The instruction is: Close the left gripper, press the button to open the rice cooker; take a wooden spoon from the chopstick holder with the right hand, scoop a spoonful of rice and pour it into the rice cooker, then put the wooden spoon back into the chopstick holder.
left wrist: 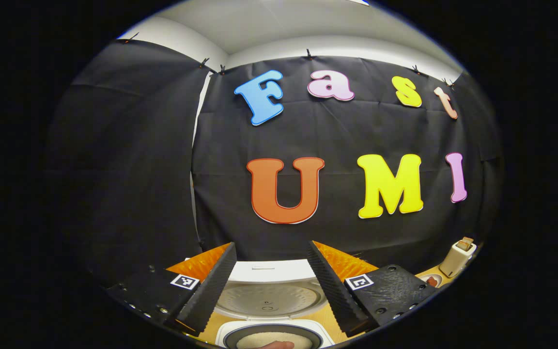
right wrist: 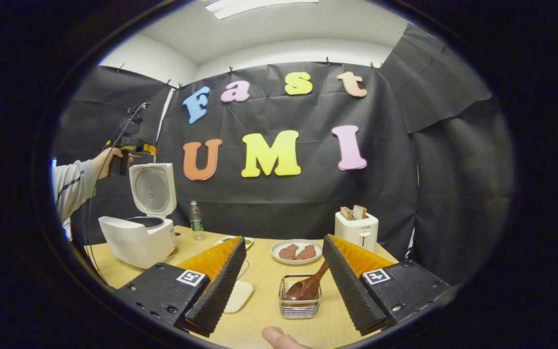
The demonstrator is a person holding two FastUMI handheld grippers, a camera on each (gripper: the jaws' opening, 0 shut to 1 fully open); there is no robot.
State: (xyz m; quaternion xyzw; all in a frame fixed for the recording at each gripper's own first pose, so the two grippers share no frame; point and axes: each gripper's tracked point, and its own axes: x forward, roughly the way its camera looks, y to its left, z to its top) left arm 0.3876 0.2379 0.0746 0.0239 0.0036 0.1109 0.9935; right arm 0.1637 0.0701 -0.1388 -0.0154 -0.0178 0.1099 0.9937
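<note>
In the left gripper view, the left gripper (left wrist: 271,271) has its jaws spread wide and empty; the rice cooker (left wrist: 271,334) sits between them at six o'clock, lid up, rice inside.

In the right gripper view, the right gripper (right wrist: 279,274) is likewise open and empty. The wooden spoon (right wrist: 308,287) rests in the chopstick holder (right wrist: 300,303) between the fingers at six o'clock. The cooker stands at nine o'clock, a toaster (right wrist: 356,230) at three o'clock.

Bare table (right wrist: 259,310) lies between the rice cooker (right wrist: 136,240) and the chopstick holder (right wrist: 300,303); the raised lid (right wrist: 153,189) walls the pot's back, while plate (right wrist: 296,251) and toaster (right wrist: 356,231) crowd behind the holder
</note>
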